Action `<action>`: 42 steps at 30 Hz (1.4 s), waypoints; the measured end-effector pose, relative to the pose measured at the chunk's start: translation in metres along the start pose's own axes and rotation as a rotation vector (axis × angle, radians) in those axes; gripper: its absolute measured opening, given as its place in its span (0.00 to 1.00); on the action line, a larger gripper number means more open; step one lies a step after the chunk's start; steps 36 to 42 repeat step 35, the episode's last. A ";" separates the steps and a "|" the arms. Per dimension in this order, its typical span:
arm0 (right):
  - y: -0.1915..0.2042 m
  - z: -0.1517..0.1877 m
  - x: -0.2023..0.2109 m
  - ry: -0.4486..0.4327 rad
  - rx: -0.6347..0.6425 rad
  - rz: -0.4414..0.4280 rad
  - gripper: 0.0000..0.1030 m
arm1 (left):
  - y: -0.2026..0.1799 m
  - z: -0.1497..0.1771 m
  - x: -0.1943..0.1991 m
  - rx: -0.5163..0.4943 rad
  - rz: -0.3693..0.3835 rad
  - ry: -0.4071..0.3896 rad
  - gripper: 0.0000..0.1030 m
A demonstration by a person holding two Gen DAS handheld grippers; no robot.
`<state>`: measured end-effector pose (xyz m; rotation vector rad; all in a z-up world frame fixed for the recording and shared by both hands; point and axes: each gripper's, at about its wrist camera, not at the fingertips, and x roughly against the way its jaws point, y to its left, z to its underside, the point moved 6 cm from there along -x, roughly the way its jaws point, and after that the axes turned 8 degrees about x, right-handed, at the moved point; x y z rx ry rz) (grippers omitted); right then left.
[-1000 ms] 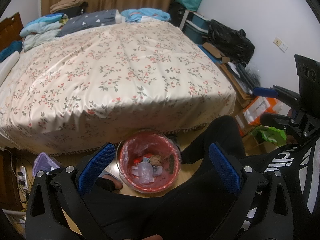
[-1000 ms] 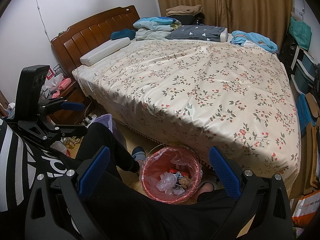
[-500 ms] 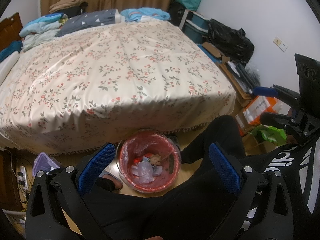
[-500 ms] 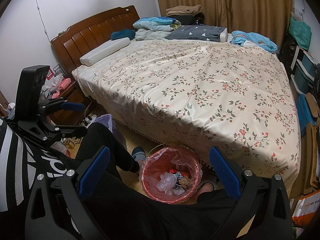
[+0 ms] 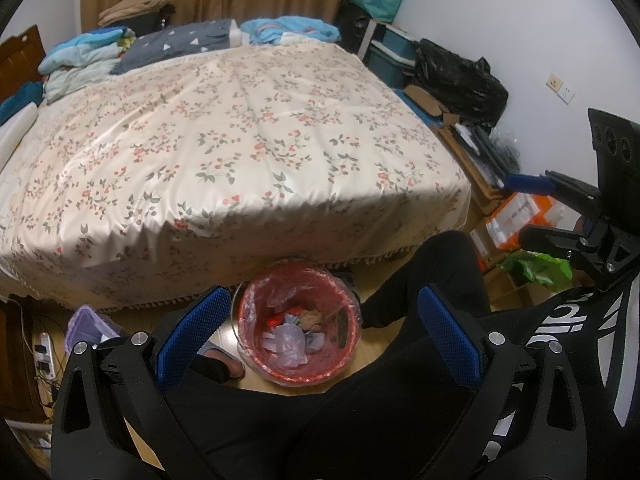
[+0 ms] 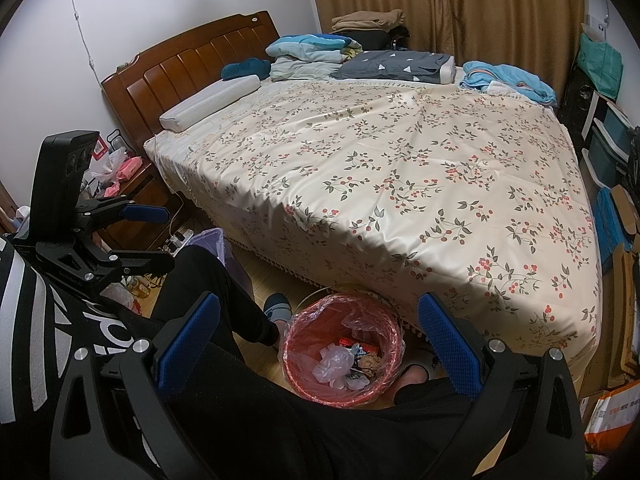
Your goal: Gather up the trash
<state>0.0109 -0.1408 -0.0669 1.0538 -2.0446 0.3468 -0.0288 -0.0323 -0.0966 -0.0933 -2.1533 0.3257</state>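
Observation:
A round bin with a red plastic liner (image 5: 298, 330) stands on the wooden floor at the foot side of the bed; it also shows in the right wrist view (image 6: 342, 354). It holds crumpled plastic, wrappers and a brown wad. My left gripper (image 5: 320, 328) is open and empty, held high above the bin over the person's black-trousered legs. My right gripper (image 6: 320, 330) is open and empty, also above the bin. Each gripper shows from the side in the other's view, the right one (image 5: 532, 208) and the left one (image 6: 152, 236).
A large bed with a floral cover (image 5: 240, 148) fills the room, with folded clothes and pillows (image 6: 360, 60) at its far side. Boxes and a black bag (image 5: 460, 80) line the right wall. A bedside table (image 6: 132, 184) and a lilac bin (image 5: 86, 326) stand at the left.

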 end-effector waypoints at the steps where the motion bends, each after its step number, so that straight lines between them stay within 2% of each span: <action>1: 0.000 0.000 0.000 0.000 0.000 0.000 0.95 | 0.001 -0.001 0.001 0.001 -0.001 -0.003 0.94; 42: -0.001 0.000 0.001 -0.002 -0.001 0.000 0.95 | 0.001 -0.003 0.005 -0.003 0.033 0.006 0.94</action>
